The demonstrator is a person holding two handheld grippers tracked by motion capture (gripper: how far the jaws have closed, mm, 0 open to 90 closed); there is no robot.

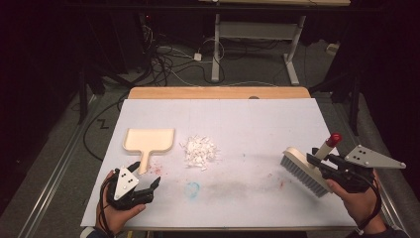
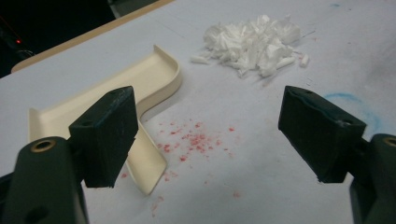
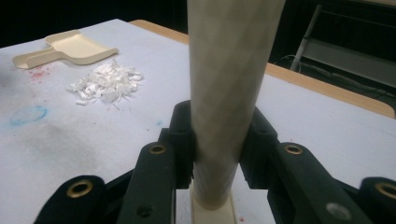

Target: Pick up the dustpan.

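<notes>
My right claw [image 1: 317, 163] pinches the brush [image 1: 303, 171]; left claw [image 1: 146, 178] spread, so the dustpan [image 1: 148, 140] may skid when I sweep the shreds [image 1: 199, 151].

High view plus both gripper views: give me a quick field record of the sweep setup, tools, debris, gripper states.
left gripper: open, holds nothing, near the dustpan handle
right gripper: shut on the brush handle
brush: pale body, grey bristles, red-tipped handle, right side of the table
dustpan: cream, flat on the table, handle toward the person
paper scraps: white pile, just right of the dustpan, apart from it
table: white top, red specks and a blue ring mark
</notes>
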